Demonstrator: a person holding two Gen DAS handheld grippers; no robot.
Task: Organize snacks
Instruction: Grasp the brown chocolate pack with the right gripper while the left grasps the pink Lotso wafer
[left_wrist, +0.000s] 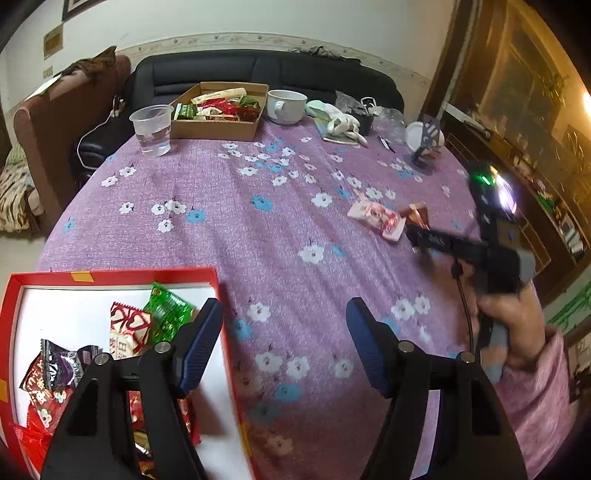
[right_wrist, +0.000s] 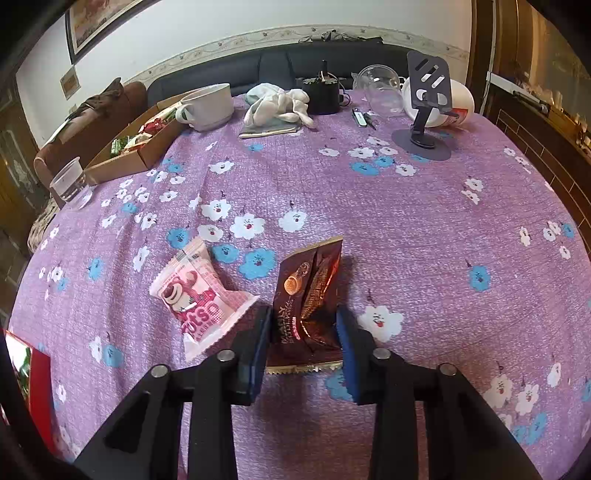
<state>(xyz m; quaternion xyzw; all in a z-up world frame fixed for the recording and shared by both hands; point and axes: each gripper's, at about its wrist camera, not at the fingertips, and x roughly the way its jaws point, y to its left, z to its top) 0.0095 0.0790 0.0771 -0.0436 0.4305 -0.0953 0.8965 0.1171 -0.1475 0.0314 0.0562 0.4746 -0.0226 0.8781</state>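
Observation:
My right gripper (right_wrist: 303, 328) is shut on a brown snack packet (right_wrist: 308, 299), which stands crumpled between the pads just above the purple flowered tablecloth (right_wrist: 406, 221). A pink Lotso snack packet (right_wrist: 195, 295) lies just left of it. Both show in the left wrist view, the pink packet (left_wrist: 376, 218) beside the brown one (left_wrist: 419, 216), with the right gripper (left_wrist: 415, 230) at them. My left gripper (left_wrist: 284, 336) is open and empty above the right edge of a red box (left_wrist: 118, 276) holding several wrapped snacks.
A cardboard tray (left_wrist: 218, 127) of snacks, a plastic cup of water (left_wrist: 152, 129) and a white mug (left_wrist: 286, 105) stand at the far side. A phone stand (right_wrist: 424, 122), white cloth (right_wrist: 280, 105), black pot (right_wrist: 323, 94) and clear cup (right_wrist: 380, 86) stand at the back.

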